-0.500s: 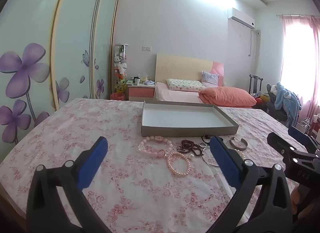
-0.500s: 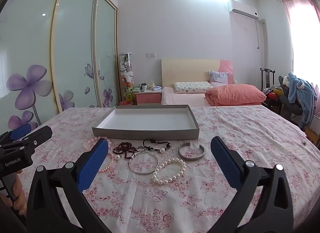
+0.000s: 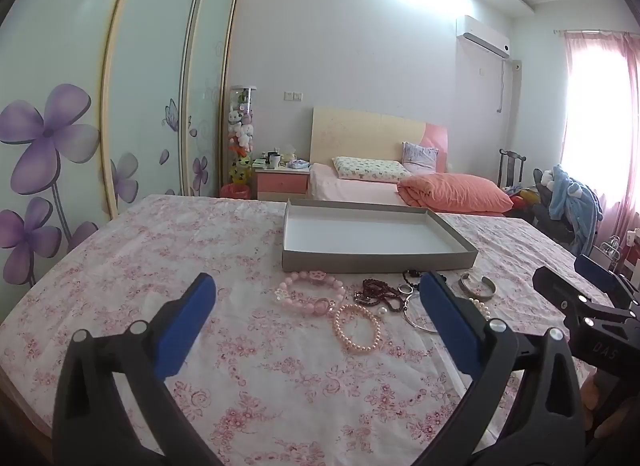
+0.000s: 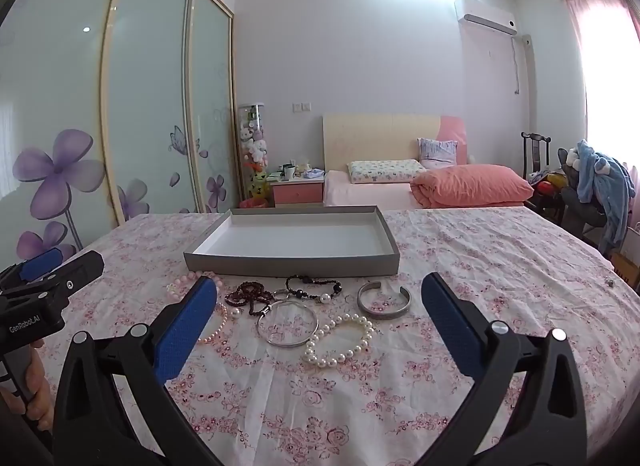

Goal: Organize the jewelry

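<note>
A shallow grey box (image 3: pixel 376 260) (image 4: pixel 292 264) with a white inside stands empty on the floral tablecloth. In front of it lie several pieces: a pink bead bracelet (image 3: pixel 310 294), a small pink pearl bracelet (image 3: pixel 357 328), a dark red bead string (image 4: pixel 250 298), a black bead bracelet (image 4: pixel 314 288), a silver ring bangle (image 4: pixel 287 324), a white pearl bracelet (image 4: pixel 340 340) and a silver cuff (image 4: pixel 384 298). My left gripper (image 3: pixel 318 324) is open and empty, above the cloth near the pink bracelets. My right gripper (image 4: pixel 320 328) is open and empty, above the bangle and pearls.
The table (image 4: pixel 500 266) carries a pink floral cloth. Each gripper shows at the edge of the other's view: the right one (image 3: pixel 588 306) and the left one (image 4: pixel 44 282). A bed, a nightstand, a chair and sliding wardrobe doors stand behind the table.
Both views have shifted very slightly; the jewelry and box lie where they were. Both grippers stay open.
</note>
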